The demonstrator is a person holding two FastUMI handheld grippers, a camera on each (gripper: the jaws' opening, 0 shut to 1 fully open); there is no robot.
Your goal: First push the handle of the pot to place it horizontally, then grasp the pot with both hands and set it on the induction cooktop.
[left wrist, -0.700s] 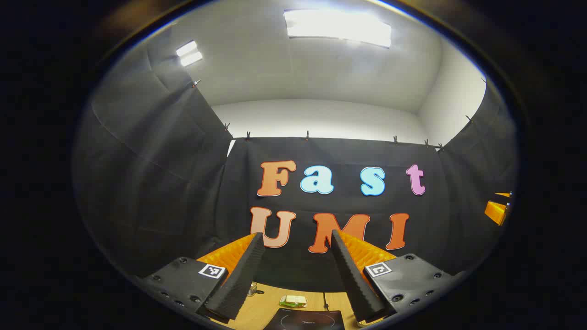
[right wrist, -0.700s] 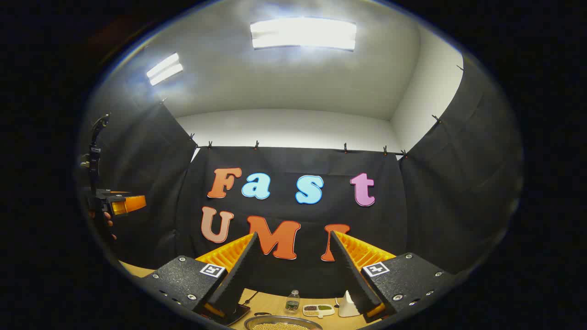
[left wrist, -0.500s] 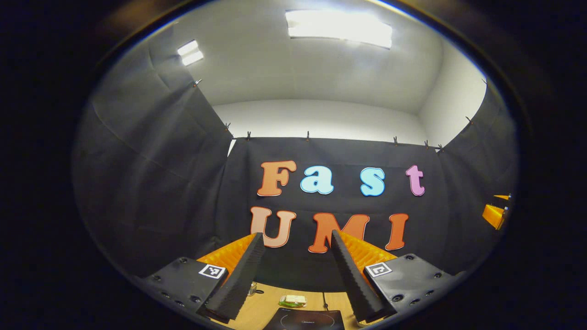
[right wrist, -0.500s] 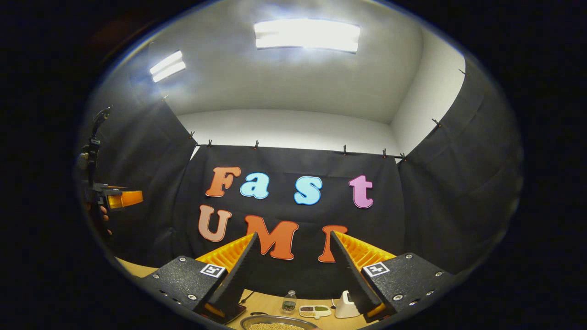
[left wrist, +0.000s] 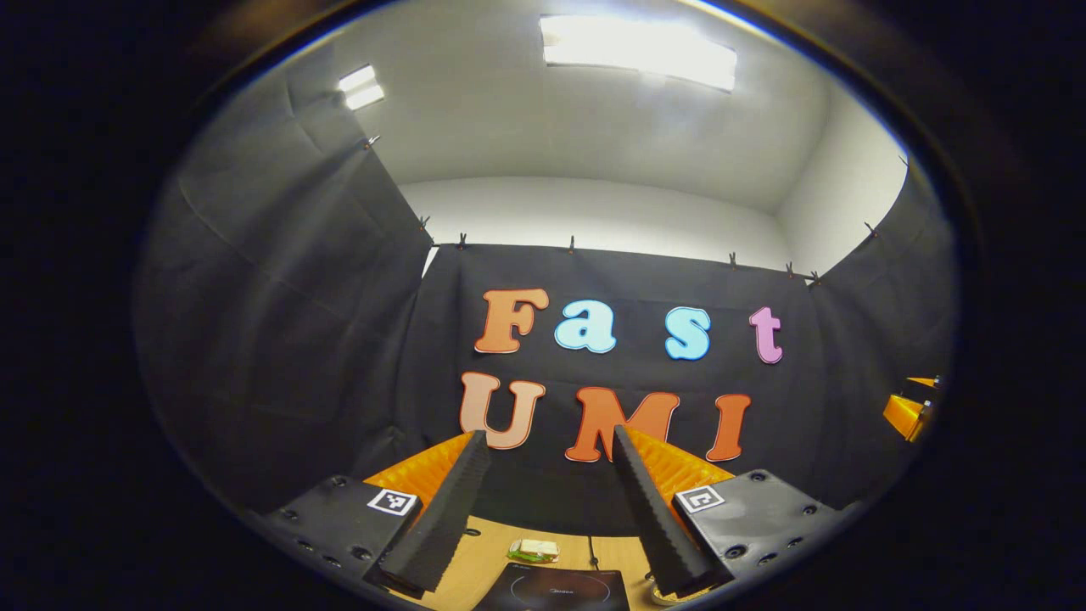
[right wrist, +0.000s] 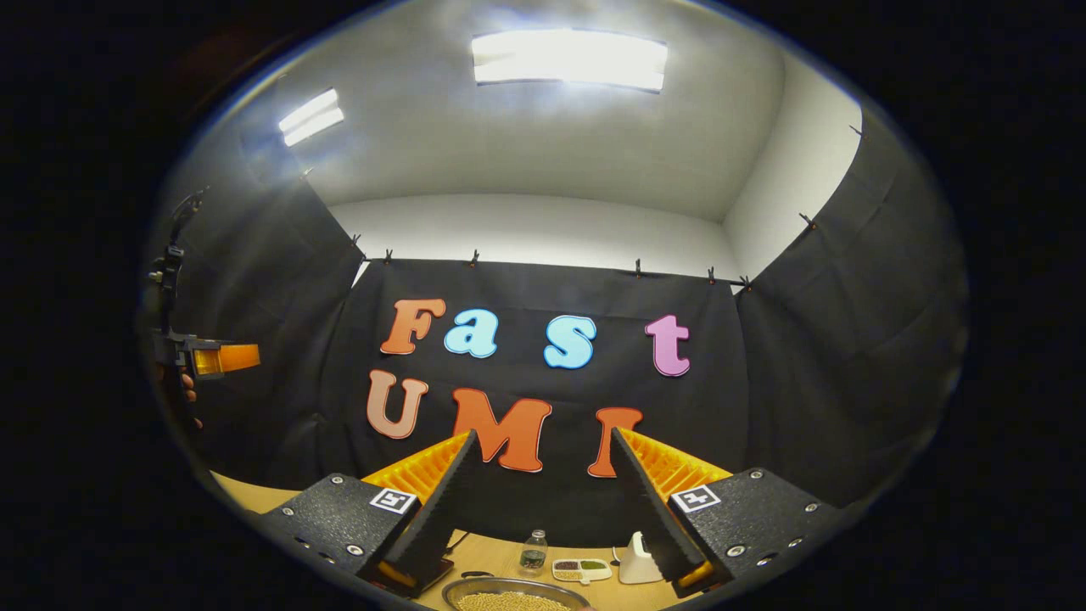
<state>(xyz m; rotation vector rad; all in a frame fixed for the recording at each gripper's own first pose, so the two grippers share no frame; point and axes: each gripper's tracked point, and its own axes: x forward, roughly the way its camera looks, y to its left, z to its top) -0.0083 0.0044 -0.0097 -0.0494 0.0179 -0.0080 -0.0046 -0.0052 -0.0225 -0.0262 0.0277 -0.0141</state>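
The pot (right wrist: pixel 513 596), its bowl full of small yellowish grains, sits on the wooden table (right wrist: pixel 509 558) at the low edge of the right gripper view, with a small bottle (right wrist: pixel 533 553), a divided dish (right wrist: pixel 582 569) and a white object (right wrist: pixel 636 562) just behind it. The induction cooktop (left wrist: pixel 556 587) lies on the table in the left gripper view, a small green-and-white packet (left wrist: pixel 534 551) beyond it. The left gripper (left wrist: pixel 547 501) and the right gripper (right wrist: pixel 543 501) both hang above the table with jaws spread wide, nothing between them.

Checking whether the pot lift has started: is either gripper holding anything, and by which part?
Nothing is held. The left gripper and the right gripper are both open, with only air and the booth wall between their fingers.
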